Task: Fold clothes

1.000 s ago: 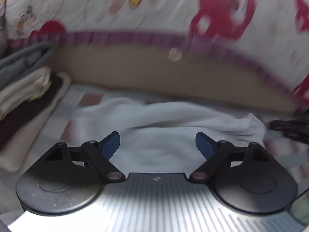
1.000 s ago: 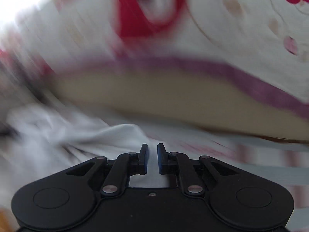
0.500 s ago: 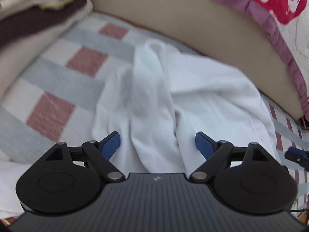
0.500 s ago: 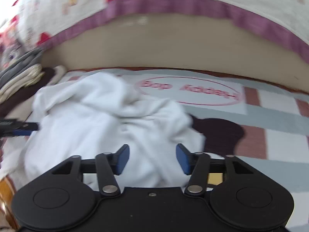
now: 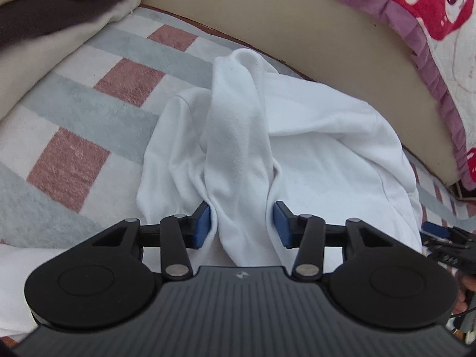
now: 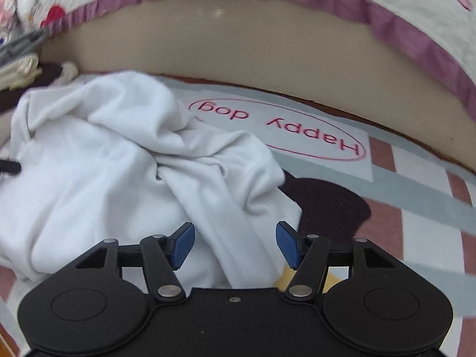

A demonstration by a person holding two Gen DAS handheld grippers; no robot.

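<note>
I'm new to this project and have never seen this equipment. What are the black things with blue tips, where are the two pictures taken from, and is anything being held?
They are two handheld grippers, each carrying a camera that looks along its fingers. One picture looks past the left gripper, the other past the right gripper. Both stand open over a crumpled white garment, a fold of it between each pair of blue pads; nothing is clamped. It lies on a checked blanket, with a stack of folded clothes to the left.
</note>
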